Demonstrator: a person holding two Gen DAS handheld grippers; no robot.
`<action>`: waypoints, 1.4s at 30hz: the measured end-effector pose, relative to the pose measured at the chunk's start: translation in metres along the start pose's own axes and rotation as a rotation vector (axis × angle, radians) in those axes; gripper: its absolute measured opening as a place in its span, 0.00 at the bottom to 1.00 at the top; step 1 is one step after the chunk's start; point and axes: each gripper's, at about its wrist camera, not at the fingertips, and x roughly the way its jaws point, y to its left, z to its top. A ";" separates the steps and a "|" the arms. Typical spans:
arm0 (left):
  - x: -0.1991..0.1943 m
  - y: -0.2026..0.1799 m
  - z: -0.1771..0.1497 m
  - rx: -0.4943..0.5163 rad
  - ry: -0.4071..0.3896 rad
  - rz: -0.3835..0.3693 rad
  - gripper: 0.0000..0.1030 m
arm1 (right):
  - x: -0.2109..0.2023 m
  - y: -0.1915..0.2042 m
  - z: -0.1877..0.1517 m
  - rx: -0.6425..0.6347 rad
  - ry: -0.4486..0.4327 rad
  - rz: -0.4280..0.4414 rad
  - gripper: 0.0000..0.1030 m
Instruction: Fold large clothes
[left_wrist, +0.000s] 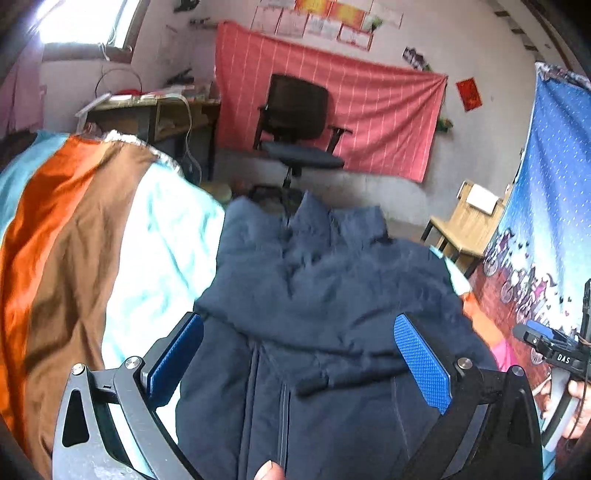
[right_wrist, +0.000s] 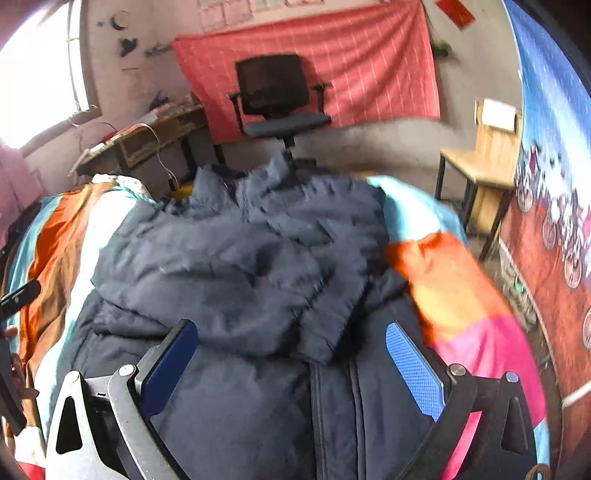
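Note:
A dark navy padded jacket (left_wrist: 325, 295) lies on a striped bedspread (left_wrist: 74, 236), its far part folded over itself and its zipper running toward me. My left gripper (left_wrist: 299, 354) is open and empty just above the jacket's near part. My right gripper (right_wrist: 291, 362) is also open and empty above the jacket (right_wrist: 240, 266), near the zipper. The right gripper also shows at the right edge of the left wrist view (left_wrist: 535, 338). A fingertip shows at the bottom of the left wrist view.
The bedspread (right_wrist: 454, 288) has orange, brown, pale blue and pink bands. Beyond the bed stand a black office chair (left_wrist: 295, 122), a cluttered desk (left_wrist: 155, 110) and a wooden chair (right_wrist: 487, 162). A blue patterned curtain (left_wrist: 554, 206) hangs at the right.

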 end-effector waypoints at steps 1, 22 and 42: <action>0.003 0.001 0.005 -0.005 0.003 -0.004 0.98 | -0.004 0.002 0.003 0.002 -0.005 -0.013 1.00; 0.028 -0.054 0.184 0.188 0.057 0.006 0.98 | -0.069 0.082 0.183 0.056 0.279 -0.059 1.00; 0.245 -0.013 0.176 0.122 0.288 0.194 0.98 | 0.208 0.029 0.178 -0.048 0.109 0.014 1.00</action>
